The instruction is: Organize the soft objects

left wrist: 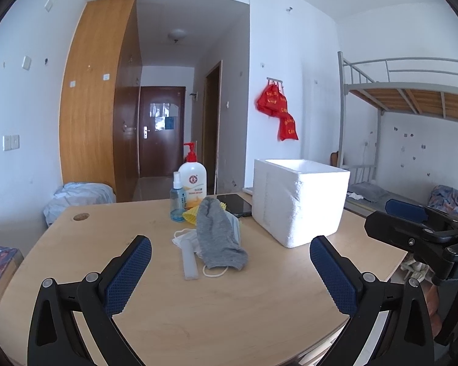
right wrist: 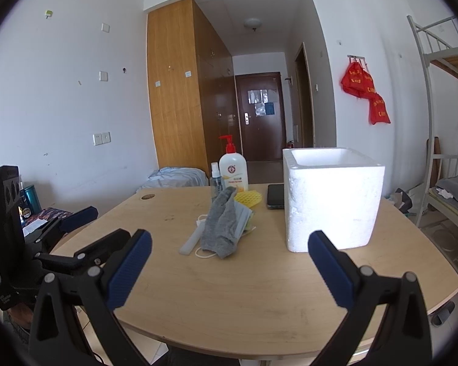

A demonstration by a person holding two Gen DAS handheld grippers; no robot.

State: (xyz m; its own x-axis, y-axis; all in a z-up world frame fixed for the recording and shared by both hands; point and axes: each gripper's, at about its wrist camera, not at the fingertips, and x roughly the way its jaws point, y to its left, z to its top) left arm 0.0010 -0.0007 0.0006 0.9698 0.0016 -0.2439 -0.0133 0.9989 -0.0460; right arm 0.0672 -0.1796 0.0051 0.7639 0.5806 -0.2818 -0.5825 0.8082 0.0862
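A grey sock lies on top of white face masks in the middle of the wooden table. A yellow foam net peeks out behind the sock. A white foam box, open at the top, stands to the right of the pile. My left gripper is open, hovering short of the sock. My right gripper is open too, with nothing between its fingers, near the table's front edge.
A pump bottle, a small spray bottle and a dark phone stand behind the pile. A translucent stick lies left of the sock. A bunk bed stands to the right.
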